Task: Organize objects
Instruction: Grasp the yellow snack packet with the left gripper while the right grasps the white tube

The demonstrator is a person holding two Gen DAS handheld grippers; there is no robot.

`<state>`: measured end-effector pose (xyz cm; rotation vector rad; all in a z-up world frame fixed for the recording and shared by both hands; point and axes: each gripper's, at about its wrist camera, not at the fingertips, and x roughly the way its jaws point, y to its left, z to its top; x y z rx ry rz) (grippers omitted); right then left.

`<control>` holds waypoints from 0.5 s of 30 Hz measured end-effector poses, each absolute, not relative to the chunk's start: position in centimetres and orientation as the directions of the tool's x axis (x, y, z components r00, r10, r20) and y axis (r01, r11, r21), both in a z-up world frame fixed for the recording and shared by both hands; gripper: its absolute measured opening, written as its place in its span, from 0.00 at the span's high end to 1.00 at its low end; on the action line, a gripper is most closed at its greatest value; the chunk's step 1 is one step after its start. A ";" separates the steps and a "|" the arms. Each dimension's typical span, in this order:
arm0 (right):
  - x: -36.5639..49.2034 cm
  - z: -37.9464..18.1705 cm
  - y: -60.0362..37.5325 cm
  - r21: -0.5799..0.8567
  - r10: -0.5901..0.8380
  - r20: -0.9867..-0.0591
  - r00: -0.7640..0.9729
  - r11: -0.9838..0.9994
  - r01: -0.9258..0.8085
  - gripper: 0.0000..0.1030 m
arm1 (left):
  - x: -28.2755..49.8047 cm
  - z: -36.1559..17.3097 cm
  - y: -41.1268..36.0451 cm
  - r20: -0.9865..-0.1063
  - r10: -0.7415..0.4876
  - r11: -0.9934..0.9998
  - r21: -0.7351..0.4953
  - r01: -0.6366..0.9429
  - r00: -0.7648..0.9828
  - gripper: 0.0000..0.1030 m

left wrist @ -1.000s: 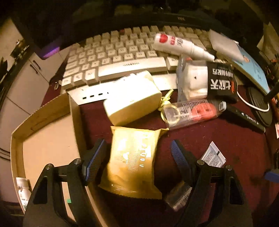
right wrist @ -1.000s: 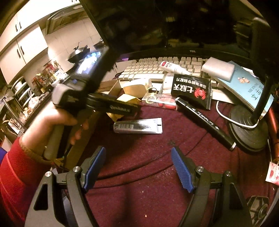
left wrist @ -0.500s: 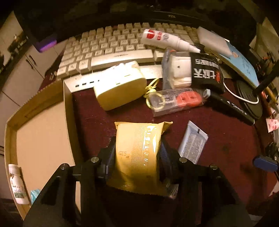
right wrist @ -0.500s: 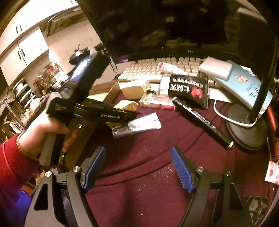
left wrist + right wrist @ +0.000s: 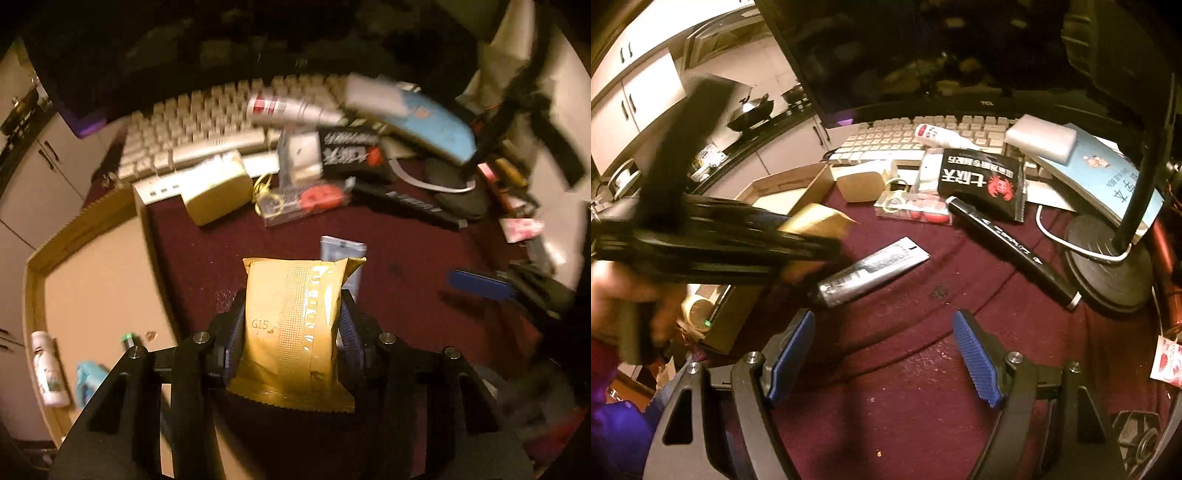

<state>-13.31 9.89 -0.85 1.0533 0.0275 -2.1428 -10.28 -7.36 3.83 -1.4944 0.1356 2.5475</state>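
The left gripper [image 5: 290, 332] pinches a gold packet [image 5: 295, 325] across its width, blue pads pressed to both long edges, and the packet hangs clear of the maroon cloth [image 5: 399, 266] rather than lying on it. From the right wrist view the same packet [image 5: 820, 221] shows as a blurred gold corner poking past the black tool, above the cloth and just beside the near wall of the cardboard box [image 5: 783, 188]. The right gripper [image 5: 882, 354] hovers over bare cloth with its jaws spread and nothing between them. The step in hand looks like the carry: one item picked off the clutter and bound for the box [image 5: 96, 280], which already holds a small white bottle [image 5: 48, 373] and a pale blue item (too blurred to name). The next move calls for swinging the packet over the box wall, lowering it onto the open floor clear of the bottle, and only then letting go. A silver tube [image 5: 871, 269] lies on the cloth close by, a fair next pick, perhaps for the idle right tool.
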 end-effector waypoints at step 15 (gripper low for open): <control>-17.4 -2.8 1.9 0.199 -0.472 -0.794 -0.382 -0.797 0.570 0.51 | -8.6 11.5 -7.2 -0.737 0.213 -0.975 -0.116 -0.191 -0.642 0.55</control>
